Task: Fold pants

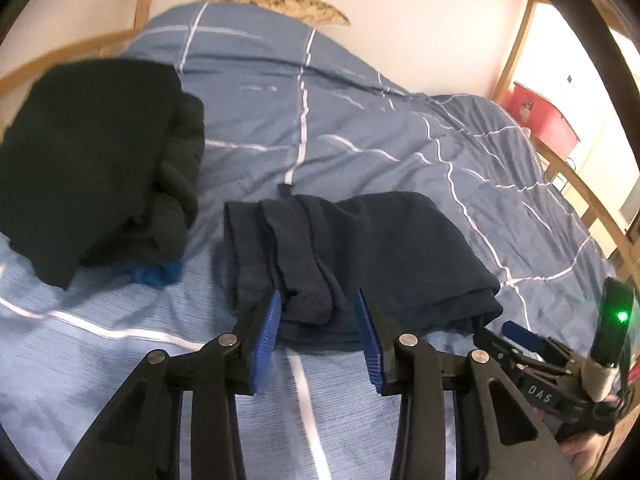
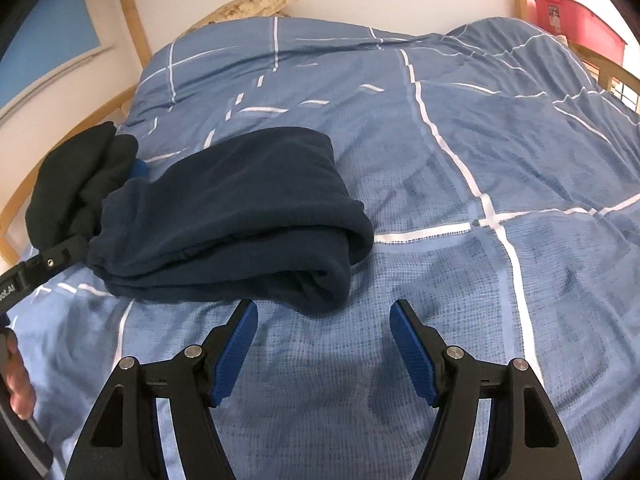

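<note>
Dark navy pants [image 1: 360, 256] lie folded into a thick bundle on the blue bed cover [image 1: 360, 128]. They also show in the right wrist view [image 2: 240, 216]. My left gripper [image 1: 318, 310] is open, its blue pads on either side of the bundle's near edge at the waistband end, gripping nothing. My right gripper [image 2: 324, 320] is open and empty, just in front of the bundle's near right corner, over bare cover. The right gripper's body shows at the lower right of the left wrist view [image 1: 552, 376].
A dark green-black pile of clothes [image 1: 96, 160] lies to the left of the pants, with a bit of blue cloth [image 1: 160, 274] under it; the pile also shows in the right wrist view [image 2: 80, 184]. Wooden bed rails [image 1: 580, 184] run along both sides. A red box [image 2: 580, 20] stands beyond the far right rail.
</note>
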{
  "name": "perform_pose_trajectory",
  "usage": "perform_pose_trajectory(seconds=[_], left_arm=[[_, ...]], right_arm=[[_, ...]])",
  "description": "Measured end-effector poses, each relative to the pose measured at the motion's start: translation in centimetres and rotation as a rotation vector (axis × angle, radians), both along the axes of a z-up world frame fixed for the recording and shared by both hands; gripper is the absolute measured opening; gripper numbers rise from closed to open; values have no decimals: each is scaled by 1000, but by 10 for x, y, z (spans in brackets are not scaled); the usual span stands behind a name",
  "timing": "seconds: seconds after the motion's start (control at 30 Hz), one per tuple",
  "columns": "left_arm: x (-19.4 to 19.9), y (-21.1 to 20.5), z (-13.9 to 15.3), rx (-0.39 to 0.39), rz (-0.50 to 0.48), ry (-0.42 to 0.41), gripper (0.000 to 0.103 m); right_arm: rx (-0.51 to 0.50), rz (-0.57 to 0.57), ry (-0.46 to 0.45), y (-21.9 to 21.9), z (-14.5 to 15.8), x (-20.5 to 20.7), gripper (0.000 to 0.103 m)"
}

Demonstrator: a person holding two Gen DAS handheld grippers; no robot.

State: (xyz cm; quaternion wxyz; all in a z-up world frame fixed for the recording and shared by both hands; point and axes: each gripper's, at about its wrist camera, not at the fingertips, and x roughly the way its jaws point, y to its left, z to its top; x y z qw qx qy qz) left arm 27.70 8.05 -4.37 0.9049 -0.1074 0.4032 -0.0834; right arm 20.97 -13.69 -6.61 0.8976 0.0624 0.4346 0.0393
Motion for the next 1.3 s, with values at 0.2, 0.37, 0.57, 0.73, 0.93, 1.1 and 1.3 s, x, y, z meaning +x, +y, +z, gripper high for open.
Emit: perform_pose_trajectory(seconds=[0.2,0.37,0.57,0.73,0.93,1.1,1.3], left_arm=[[11,8,-12,-58,54,53,32],[16,9,-19,-64,72,81,21],[7,6,2,-48,47,12,10],[-8,5,33,-35,65,-113,10],[-6,21,32,22,148,-96,9],[4,39,-5,17,238,40,9],[4,38,-26,21,233,91,9]], right_arm=[[-4,2,7,2,-2,6,70],[-31,-13,8,0,-6,12,70],[-31,-31,-20,-5,-3,13,70],[-37,-33,-72,-7,4,15,70],[-74,-26,-22,-2,-8,25,70],[-160,-115,-89,-3,6,24,70],[-250,-159,-82,0,3,22,70]])
